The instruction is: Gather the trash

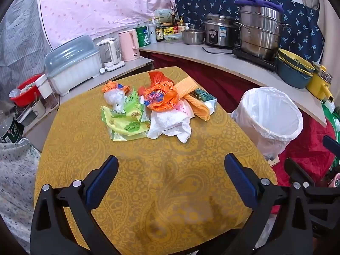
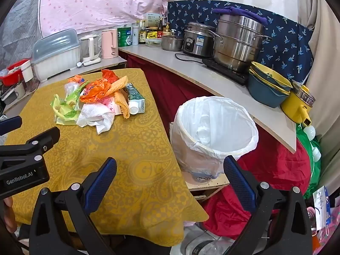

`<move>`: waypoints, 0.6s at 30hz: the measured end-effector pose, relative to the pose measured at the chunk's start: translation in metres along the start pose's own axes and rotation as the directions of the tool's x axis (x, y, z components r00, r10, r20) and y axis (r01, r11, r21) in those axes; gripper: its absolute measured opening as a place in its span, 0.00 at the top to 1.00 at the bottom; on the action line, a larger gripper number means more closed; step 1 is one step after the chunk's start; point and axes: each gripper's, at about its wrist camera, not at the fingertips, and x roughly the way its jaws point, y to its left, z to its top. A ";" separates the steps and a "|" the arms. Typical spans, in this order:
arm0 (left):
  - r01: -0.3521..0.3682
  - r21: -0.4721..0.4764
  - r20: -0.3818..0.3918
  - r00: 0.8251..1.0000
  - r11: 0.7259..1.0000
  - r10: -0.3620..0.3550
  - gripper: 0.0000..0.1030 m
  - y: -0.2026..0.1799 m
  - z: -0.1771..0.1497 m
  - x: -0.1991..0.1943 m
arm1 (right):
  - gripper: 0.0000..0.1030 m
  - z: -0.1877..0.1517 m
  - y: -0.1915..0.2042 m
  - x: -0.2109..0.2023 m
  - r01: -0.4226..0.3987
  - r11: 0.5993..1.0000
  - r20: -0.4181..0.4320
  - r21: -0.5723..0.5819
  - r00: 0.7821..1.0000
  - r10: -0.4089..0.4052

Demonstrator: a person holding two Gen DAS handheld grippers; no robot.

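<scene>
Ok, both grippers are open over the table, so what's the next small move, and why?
Probably ease the left gripper forward to the white paper towel: it is the pile's nearest piece, nothing is held yet, and the lined bin stands empty beside the table.

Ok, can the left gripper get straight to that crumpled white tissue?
Probably yes: left gripper is open, and only bare tablecloth lies between it and the white tissue at the pile's near edge.
</scene>
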 end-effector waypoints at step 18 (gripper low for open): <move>0.009 -0.023 0.001 1.000 1.000 -0.009 0.08 0.007 -0.002 0.002 | 0.07 0.002 0.006 -0.002 0.027 0.999 0.020 -0.023 0.999 -0.027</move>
